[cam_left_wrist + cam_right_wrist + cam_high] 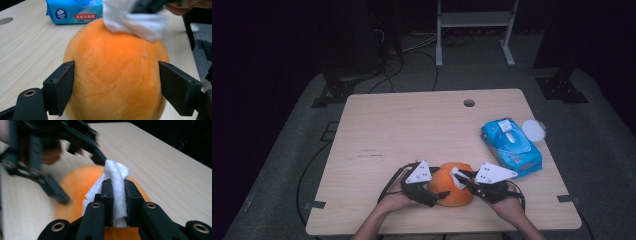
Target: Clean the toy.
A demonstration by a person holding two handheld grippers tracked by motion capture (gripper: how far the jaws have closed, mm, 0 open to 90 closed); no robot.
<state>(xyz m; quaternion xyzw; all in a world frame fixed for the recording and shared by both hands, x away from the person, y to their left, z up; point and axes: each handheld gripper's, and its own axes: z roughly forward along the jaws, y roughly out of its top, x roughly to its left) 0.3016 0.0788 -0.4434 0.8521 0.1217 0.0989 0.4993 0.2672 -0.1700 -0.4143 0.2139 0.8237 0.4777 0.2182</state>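
Both grippers (438, 195) (460, 176) — level, facing inward

The high view looks down and forward over the table (412, 130); both gripper views sit close against the orange plush ball (115, 75), which all three share.

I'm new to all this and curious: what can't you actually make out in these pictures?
- Left gripper view: the orange plush ball runs off the bottom edge, so its underside is hidden.
- Right gripper view: the left tongs are motion-blurred.
- High view: print on the blue wipes pack is too small to read.
- Right gripper view: the right tongs cover the white wipe's lower end.
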